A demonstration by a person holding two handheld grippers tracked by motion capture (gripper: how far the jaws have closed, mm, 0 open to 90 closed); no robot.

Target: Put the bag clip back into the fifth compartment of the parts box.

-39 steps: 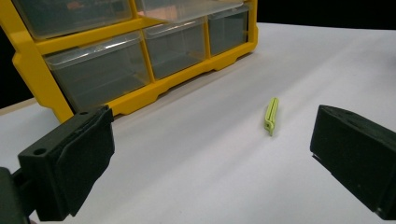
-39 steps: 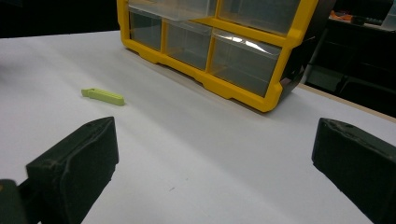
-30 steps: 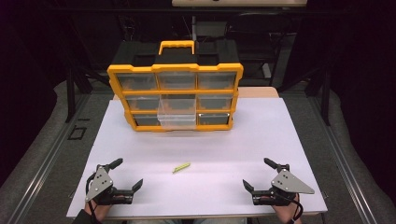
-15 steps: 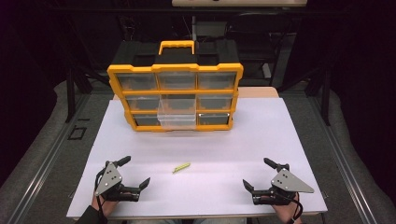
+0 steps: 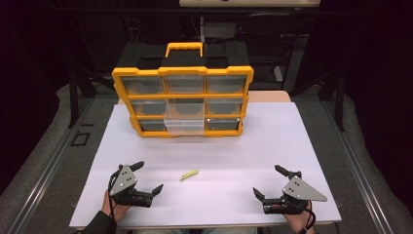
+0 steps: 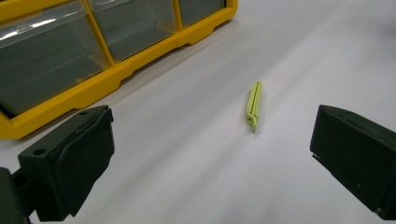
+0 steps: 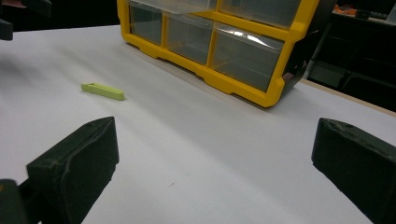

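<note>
facing the green clip (image 6: pixel 253 105), left gripper (image 5: pixel 147 178) jaws wide apart.

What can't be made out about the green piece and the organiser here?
- Green piece: too small in the high view to identify; the left gripper view shows a slim bar with a groove, nothing more.
- Organiser drawers: glare and hazy plastic hide any contents in all views.
- Organiser in the right gripper view: top cut off by the frame edge.
- Pulled-out middle drawer: contents unreadable.
</note>
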